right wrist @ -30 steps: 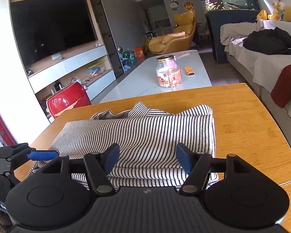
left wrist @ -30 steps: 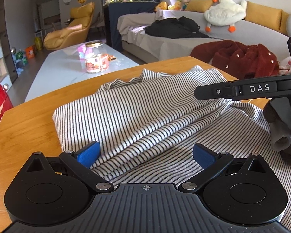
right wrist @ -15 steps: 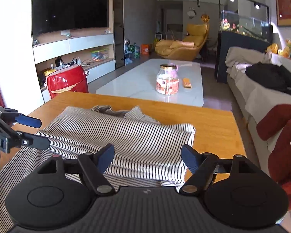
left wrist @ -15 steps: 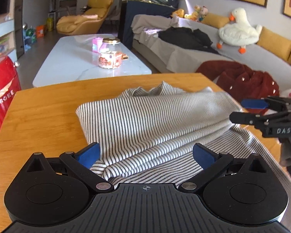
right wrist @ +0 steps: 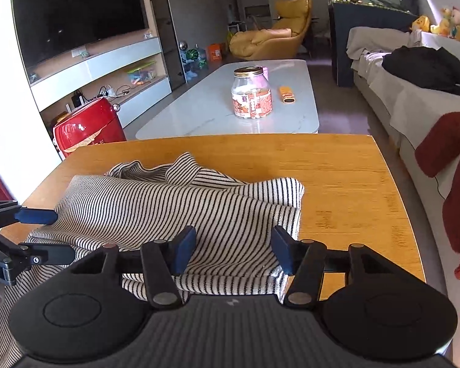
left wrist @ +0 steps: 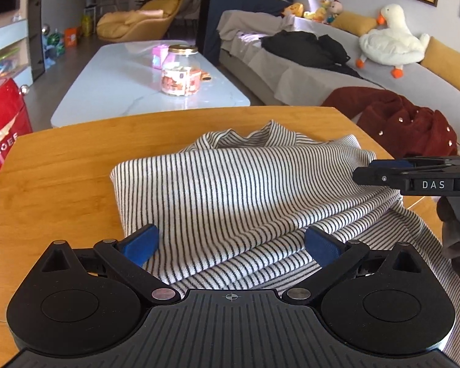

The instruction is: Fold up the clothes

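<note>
Striped shirt (right wrist: 168, 208) between closing right jaws.

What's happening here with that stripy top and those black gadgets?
A person is folding a black-and-white striped knit top on a wooden table, holding black tongs in each hand. The left tongs are open over the near folds. The right tongs straddle the top's folded right edge and are closing. The top lies partly folded, collar at the far side.
</note>
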